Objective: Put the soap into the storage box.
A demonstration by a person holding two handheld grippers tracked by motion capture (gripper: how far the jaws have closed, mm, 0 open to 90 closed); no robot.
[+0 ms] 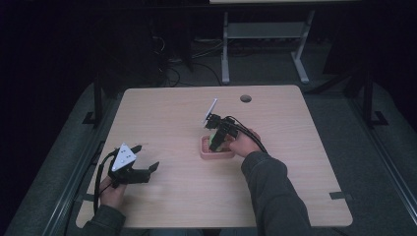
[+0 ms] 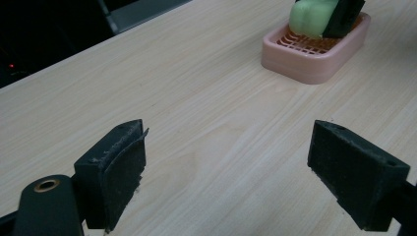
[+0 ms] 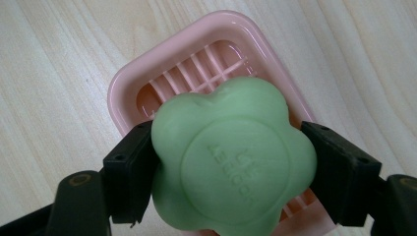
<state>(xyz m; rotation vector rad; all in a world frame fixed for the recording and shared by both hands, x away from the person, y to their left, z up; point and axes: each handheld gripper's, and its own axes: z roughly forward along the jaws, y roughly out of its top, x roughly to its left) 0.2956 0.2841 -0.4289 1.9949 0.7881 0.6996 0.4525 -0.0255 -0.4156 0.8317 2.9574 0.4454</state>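
Observation:
A green flower-shaped soap bar [image 3: 231,162] is clamped between the jaws of my right gripper [image 3: 228,169], which is shut on it. The soap hangs just over a pink slatted soap dish [image 3: 147,86] on the wooden table. From above, the right gripper [image 1: 219,136] points down into the pink dish [image 1: 209,153] near the table's middle, with the green soap [image 1: 215,142] at its tip. My left gripper [image 1: 143,158] stands open near the front left of the table, nothing between its jaws. The left gripper view shows its gripper [image 2: 226,167], and farther off the dish [image 2: 314,54] and soap [image 2: 310,17].
The light wooden table [image 1: 295,162] has a round cable hole [image 1: 246,98] at its far edge. Beyond it stand the metal legs of another desk [image 1: 225,54] on a dark floor. A dark sleeve [image 1: 268,187] reaches in from the bottom.

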